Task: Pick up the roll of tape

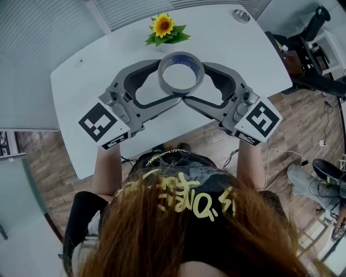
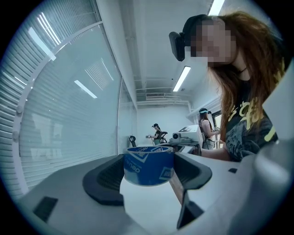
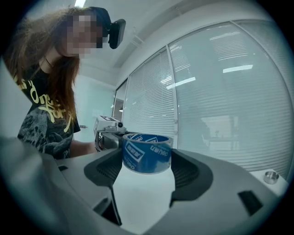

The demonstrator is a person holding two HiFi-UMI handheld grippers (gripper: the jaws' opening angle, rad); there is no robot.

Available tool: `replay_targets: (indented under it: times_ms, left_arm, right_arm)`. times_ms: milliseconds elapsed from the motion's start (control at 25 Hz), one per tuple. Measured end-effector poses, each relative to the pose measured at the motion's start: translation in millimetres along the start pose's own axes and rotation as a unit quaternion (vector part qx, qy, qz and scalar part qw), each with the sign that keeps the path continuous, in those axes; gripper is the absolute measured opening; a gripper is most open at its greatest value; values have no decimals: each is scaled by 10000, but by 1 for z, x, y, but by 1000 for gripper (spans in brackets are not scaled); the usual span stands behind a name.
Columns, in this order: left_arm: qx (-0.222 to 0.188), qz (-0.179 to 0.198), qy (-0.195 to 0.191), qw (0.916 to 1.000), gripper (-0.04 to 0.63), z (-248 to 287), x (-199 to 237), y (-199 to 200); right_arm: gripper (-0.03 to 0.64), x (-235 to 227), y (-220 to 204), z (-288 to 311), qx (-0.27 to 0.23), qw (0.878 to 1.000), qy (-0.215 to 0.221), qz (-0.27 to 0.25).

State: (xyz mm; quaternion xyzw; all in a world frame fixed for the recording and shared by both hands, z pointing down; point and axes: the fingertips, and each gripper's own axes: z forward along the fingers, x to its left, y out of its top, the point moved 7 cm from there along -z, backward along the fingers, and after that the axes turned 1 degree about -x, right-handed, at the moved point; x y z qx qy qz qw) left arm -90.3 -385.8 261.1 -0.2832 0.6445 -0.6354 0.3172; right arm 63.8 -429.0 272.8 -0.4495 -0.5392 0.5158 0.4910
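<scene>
Head view | tape roll (image 1: 181,72) | inside left claw (image 1: 170,80), right claw (image 1: 194,81) | apparently clamped

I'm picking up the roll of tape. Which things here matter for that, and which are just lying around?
For the job: blue roll of printed tape; left gripper and right gripper, each with grey jaws against the tape's sides.

Just lying about: yellow sunflower with green leaves; small round silver fitting at the white table's far corner.

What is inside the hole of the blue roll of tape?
Only bare white table shows through the blue roll of tape; its wall covers the table beneath.
</scene>
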Motion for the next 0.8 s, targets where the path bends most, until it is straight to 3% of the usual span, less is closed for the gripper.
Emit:
replay_targets:
  times_ms: [800]
  left_arm:
    - [67, -25, 71, 9999, 337, 4, -5, -4]
  right_arm:
    - [337, -1, -4, -5, 8, 10000, 74, -6]
